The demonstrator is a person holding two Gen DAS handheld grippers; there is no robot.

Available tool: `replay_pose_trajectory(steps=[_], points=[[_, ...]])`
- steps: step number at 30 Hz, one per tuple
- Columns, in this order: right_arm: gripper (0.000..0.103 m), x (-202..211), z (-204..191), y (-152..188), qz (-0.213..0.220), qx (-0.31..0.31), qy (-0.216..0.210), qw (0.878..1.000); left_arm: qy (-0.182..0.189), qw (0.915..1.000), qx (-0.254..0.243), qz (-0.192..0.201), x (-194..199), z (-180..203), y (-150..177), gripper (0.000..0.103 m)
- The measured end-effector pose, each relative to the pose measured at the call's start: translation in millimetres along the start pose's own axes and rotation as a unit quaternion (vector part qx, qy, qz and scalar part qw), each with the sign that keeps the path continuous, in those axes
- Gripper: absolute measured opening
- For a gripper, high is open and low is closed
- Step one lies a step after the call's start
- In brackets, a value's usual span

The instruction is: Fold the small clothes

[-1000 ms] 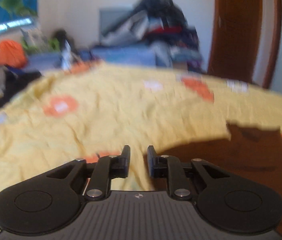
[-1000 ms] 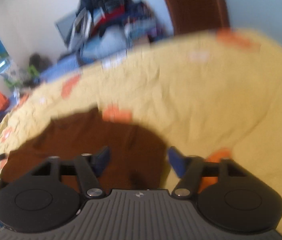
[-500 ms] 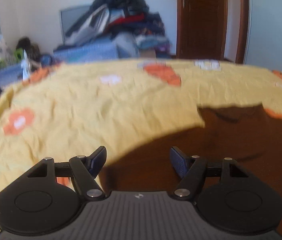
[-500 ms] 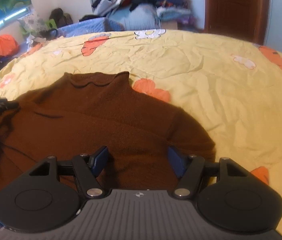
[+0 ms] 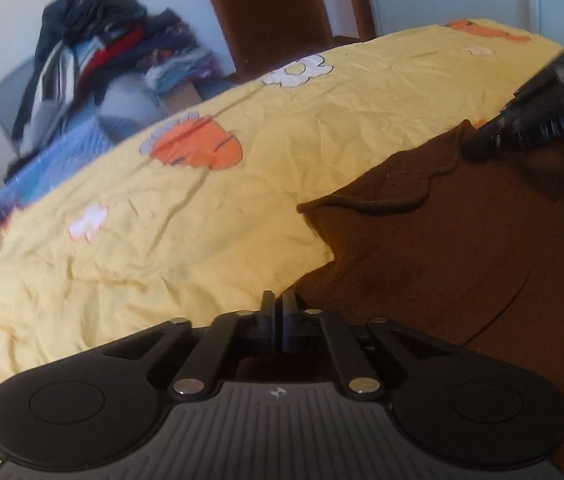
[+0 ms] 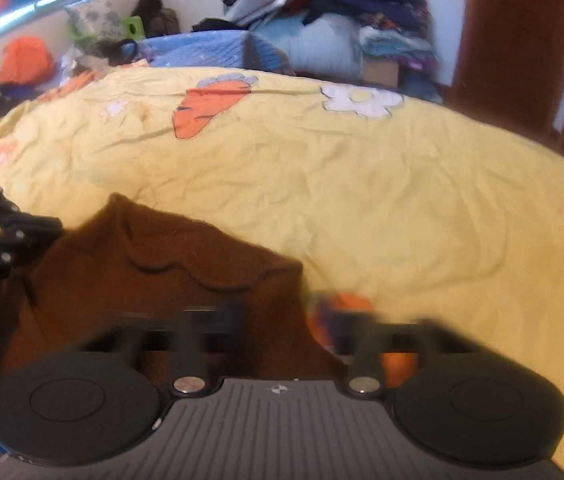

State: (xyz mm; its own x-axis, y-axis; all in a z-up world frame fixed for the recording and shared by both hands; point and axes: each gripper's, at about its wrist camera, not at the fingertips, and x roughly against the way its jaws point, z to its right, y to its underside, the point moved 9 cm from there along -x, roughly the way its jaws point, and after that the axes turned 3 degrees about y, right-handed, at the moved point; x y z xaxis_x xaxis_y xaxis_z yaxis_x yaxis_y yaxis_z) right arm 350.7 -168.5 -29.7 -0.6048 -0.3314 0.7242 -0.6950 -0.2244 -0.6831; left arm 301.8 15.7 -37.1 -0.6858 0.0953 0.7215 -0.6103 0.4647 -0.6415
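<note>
A yellow bedsheet (image 6: 362, 200) printed with orange carrots and white flowers carries the brown sweater (image 5: 462, 248), spread flat. My left gripper (image 5: 277, 312) is pressed together at its edge; whether cloth is pinched, I cannot tell. My right gripper (image 6: 282, 316) is spread over the collar. Piled clothes (image 6: 342, 4) and a wooden door (image 6: 518, 40) stand beyond.
</note>
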Motion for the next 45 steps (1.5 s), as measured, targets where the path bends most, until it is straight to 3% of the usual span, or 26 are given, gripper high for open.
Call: replay_pose_trajectory(steps=[2,4,6,8,9,10,12,14,16,17,18,19,21,23,26,27,28,29,30,31,35,38,41,42,43,45], points=[[0.010,9,10,-7,0.043,-0.020,0.010,0.999,-0.016,0.9998,0.013,0.006,-2,-7,4,0.001],[0.010,-1,24,4,0.028,-0.050,0.032,0.998,-0.030,0.9985,0.040,0.021,-5,-19,9,0.000],[0.012,1,21,13,0.044,-0.050,0.033,0.997,-0.031,0.9975,0.057,0.028,-4,-21,9,0.002],[0.040,10,15,16,0.034,-0.050,0.032,0.998,-0.048,0.9971,0.050,0.031,2,-21,8,0.006],[0.064,21,13,17,0.035,-0.055,0.034,0.997,-0.065,0.9962,0.049,0.030,10,-23,9,0.006],[0.074,38,10,19,0.056,-0.061,0.033,0.996,-0.087,0.9942,0.054,0.033,22,-27,9,0.006],[0.074,71,0,26,0.089,-0.062,0.009,0.994,-0.085,0.9906,0.087,0.062,56,-28,10,0.008],[0.074,89,-14,45,0.083,-0.059,-0.013,0.995,-0.008,0.9870,0.127,0.099,84,-12,13,0.010],[0.073,86,-26,68,0.049,-0.039,-0.004,0.998,0.065,0.9827,0.155,0.076,85,13,22,0.017],[0.073,82,-29,80,0.032,-0.026,0.013,0.999,0.080,0.9831,0.156,0.052,78,25,30,0.018],[0.074,78,-29,92,0.022,-0.015,0.032,0.999,0.079,0.9852,0.150,0.023,66,35,40,0.018],[0.074,82,-30,99,0.041,0.005,0.042,0.998,0.068,0.9874,0.140,0.030,59,38,48,0.018],[0.074,88,-28,109,0.063,0.023,0.051,0.996,0.030,0.9901,0.105,0.088,58,31,59,0.022],[0.074,96,-27,110,0.054,0.025,0.059,0.996,0.000,0.9885,0.133,0.072,60,18,62,0.023],[0.076,123,-34,108,0.049,-0.008,0.066,0.997,0.013,0.9821,0.179,0.057,88,17,62,0.027],[0.079,129,-38,110,0.062,-0.009,0.048,0.997,0.032,0.9804,0.182,0.068,98,25,64,0.039],[0.089,131,-38,118,0.066,-0.008,0.040,0.997,0.046,0.9810,0.175,0.070,103,34,68,0.051],[0.093,122,-36,128,0.044,-0.010,0.047,0.998,0.044,0.9847,0.160,0.054,100,42,76,0.077],[0.096,109,-34,138,0.025,0.002,0.058,0.998,0.030,0.9894,0.138,0.034,92,49,86,0.080],[0.097,111,-39,145,0.049,0.047,0.070,0.995,0.018,0.9901,0.123,0.066,95,52,90,0.080],[0.091,143,-43,147,0.022,-0.025,0.069,0.997,0.009,0.9831,0.173,0.061,129,49,96,0.080],[0.099,183,-65,164,0.063,-0.034,0.025,0.997,0.042,0.9755,0.191,0.101,167,67,109,0.087],[0.102,179,-85,207,0.021,0.010,0.028,0.999,0.057,0.9867,0.147,0.040,155,101,145,0.092],[0.103,177,-89,220,0.027,0.051,0.052,0.997,0.039,0.9871,0.140,0.067,158,104,151,0.094],[0.103,186,-93,227,0.053,0.078,0.065,0.993,0.031,0.9867,0.146,0.065,162,102,156,0.094],[0.103,201,-88,234,0.019,0.024,0.057,0.998,0.029,0.9844,0.167,0.046,169,96,163,0.094]])
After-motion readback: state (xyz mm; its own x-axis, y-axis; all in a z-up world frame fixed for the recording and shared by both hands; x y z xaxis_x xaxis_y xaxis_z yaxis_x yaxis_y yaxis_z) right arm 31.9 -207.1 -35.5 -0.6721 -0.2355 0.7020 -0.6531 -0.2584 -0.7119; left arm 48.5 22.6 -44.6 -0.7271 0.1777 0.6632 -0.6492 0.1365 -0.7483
